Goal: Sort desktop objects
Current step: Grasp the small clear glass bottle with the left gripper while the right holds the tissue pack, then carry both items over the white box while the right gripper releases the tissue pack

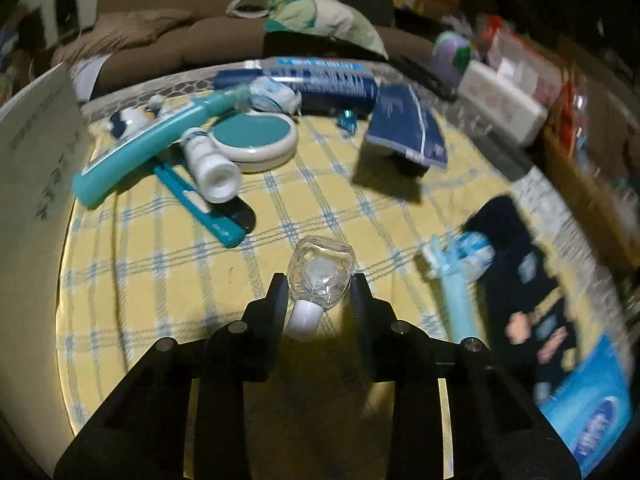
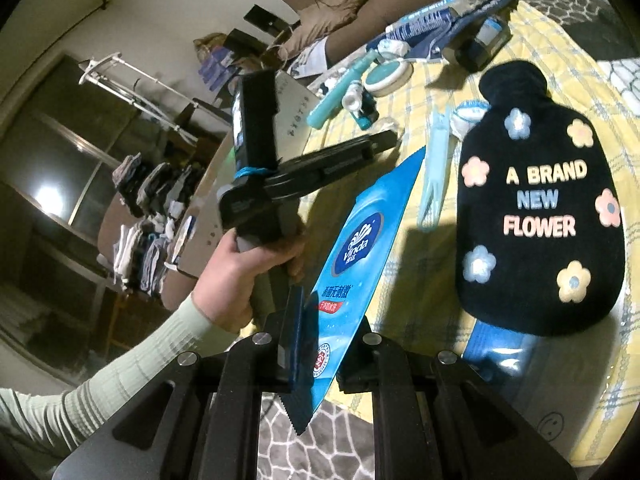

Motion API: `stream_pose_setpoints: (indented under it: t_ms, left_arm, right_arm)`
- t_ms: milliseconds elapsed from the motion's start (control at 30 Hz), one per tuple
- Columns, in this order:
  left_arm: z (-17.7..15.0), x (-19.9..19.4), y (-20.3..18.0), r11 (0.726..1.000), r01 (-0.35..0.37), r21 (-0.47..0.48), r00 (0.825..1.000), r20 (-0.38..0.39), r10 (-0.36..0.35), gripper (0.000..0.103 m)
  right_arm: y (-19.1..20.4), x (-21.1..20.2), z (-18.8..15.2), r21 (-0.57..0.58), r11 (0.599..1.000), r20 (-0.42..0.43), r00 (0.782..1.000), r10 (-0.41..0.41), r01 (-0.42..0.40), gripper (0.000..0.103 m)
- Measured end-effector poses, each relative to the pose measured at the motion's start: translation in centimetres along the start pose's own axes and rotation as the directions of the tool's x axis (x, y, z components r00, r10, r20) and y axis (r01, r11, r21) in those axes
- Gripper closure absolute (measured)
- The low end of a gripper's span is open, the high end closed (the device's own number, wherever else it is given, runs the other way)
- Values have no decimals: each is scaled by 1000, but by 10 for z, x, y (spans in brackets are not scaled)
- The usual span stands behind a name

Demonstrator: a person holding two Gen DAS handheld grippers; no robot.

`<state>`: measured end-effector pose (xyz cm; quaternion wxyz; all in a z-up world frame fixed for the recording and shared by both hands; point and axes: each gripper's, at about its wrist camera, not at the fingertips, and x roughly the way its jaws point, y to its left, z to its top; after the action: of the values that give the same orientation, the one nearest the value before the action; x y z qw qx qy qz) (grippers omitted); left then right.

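The left claw [image 1: 318, 290] closes narrowly around a clear bottle [image 1: 322, 270] at six o'clock on the table [image 1: 160, 280]; the right claw [image 2: 316, 344] clamps a blue wipes pack [image 2: 360, 248].

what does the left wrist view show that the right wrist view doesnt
Only the left wrist view: the left gripper with its jaws around a small clear bottle with a white cap, lying on the cloth.

Only the right wrist view: the right gripper shut on a blue wipes packet, and the person's hand on the other gripper's handle.

Both: the yellow checked tablecloth, black hot-water bottle cover, round teal-topped case, light blue clip.
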<state>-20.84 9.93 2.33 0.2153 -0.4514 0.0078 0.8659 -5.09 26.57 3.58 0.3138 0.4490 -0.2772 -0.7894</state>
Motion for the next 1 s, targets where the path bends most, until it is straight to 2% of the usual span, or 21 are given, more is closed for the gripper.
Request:
stream_pose_setpoints:
  t_ms: [133, 300, 400, 500, 633, 833, 1000]
  left_arm:
    - [4, -53, 10, 997, 52, -52, 997, 58, -49, 73]
    - [8, -145, 43, 992, 94, -88, 988, 133, -82, 73]
    - [5, -195, 76, 990, 87, -115, 983, 171, -67, 73]
    - [1, -233, 113, 989, 43, -138, 982, 189, -17, 73]
    - [-10, -260, 160, 982, -8, -186, 981, 189, 44, 73]
    - [-29, -269, 218, 968, -52, -247, 982, 165, 95, 73]
    - [-34, -258, 273, 948, -97, -302, 982, 123, 140, 73]
  right_arm:
    - [17, -4, 6, -36, 999, 31, 1000, 0, 1, 91]
    - [69, 5, 18, -132, 991, 42, 999, 18, -12, 91]
    - [105, 25, 28, -160, 985, 27, 997, 76, -71, 91]
    - [144, 53, 41, -203, 973, -2, 994, 111, -109, 91]
    - [185, 108, 57, -220, 964, -46, 989, 139, -146, 91]
    - [214, 194, 64, -260, 964, -105, 994, 29, -55, 91]
    - [218, 237, 61, -325, 940, -123, 981, -148, 101, 86]
